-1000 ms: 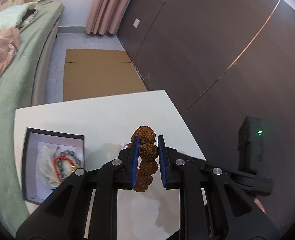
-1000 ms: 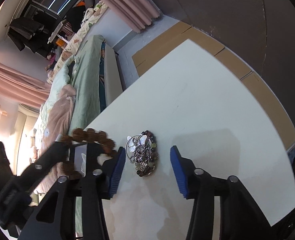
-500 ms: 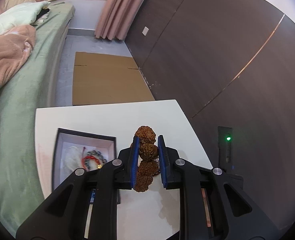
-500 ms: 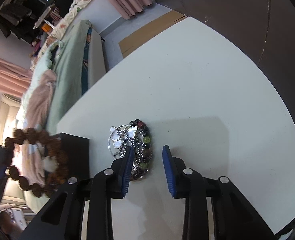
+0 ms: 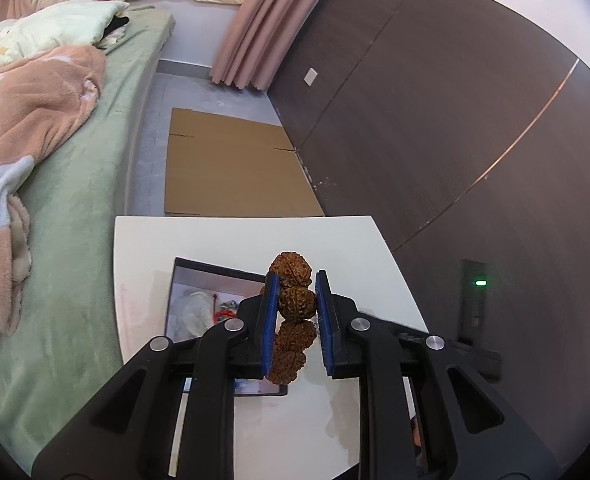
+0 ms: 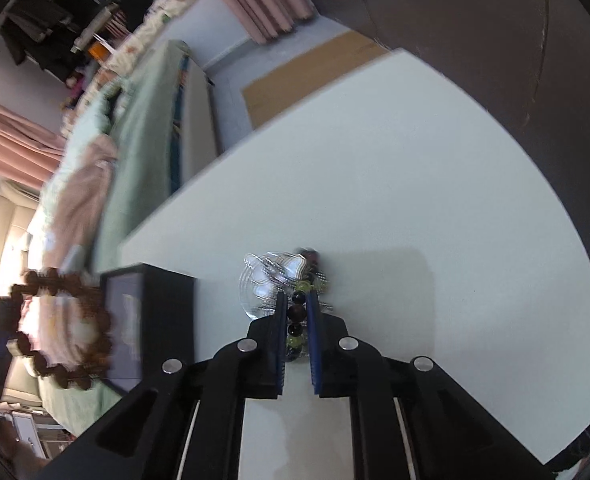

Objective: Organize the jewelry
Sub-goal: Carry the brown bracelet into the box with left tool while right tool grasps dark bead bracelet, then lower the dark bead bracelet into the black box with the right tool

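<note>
Jewelry was split three ways when I looked: one piece in each hand-held gripper and the rest in the box. Nearest, my right hand-held gripper [image 6: 297, 322] had just been closing, and its pads now pinched the bead strand [image 6: 297, 314] of the pile lying on the counter [image 6: 415, 200], a silver butterfly piece [image 6: 273, 280] still tangled in it. So that grab looked made, lift pending. My left hand-held gripper [image 5: 295, 320] stayed clamped on one walnut bracelet [image 5: 293, 298] and had carried it from over bare counter to over the box [image 5: 211, 272]; release seemed next. By count: one box, one walnut bracelet, one mixed pile, at least two pieces in the box; I couldn't tell more. Beyond lay one cardboard sheet [image 5: 227, 168].
</note>
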Available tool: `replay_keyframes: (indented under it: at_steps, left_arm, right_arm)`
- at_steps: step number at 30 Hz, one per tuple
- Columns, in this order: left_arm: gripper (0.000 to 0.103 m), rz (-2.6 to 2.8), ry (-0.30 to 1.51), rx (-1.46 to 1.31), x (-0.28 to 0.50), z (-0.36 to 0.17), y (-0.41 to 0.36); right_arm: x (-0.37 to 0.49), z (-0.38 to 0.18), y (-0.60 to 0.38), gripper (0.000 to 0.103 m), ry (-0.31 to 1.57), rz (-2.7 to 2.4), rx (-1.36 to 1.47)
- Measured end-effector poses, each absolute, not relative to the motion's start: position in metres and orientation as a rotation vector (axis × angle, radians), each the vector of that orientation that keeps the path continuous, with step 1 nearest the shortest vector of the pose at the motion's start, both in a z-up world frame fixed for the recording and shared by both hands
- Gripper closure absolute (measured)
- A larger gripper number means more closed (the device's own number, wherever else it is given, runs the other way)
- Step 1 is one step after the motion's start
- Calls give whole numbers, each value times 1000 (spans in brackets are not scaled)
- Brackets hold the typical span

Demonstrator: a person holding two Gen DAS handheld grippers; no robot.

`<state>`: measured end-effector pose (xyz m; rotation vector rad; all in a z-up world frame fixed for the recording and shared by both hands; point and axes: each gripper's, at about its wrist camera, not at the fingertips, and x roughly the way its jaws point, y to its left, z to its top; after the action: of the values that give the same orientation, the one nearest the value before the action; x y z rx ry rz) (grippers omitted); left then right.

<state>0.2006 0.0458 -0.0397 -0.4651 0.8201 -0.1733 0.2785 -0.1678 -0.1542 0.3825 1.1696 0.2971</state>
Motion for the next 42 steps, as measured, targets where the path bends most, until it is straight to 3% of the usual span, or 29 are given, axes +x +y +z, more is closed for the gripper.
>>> replay_keyframes:
  at_steps: [7,10,11,16,42]
  left_arm:
    - [81,-163,855,-489,200,-47,59]
    - [44,-160,834,-491,197,-44,62]
    - [38,-154,824,-490,195,-42,64]
    - [30,-152,811,-500,189,-39,72]
    - [22,-81,734,-594,171,-26,122]
  right_arm:
    - [257,-108,-165,94,1055,379,408]
    - [249,-91,-163,94,1016,402,414]
    - [245,-86,-165,94,1005,408,417]
    - [232,-61,-165,94,966,464,441]
    - [224,70,-107,94,774,625,254]
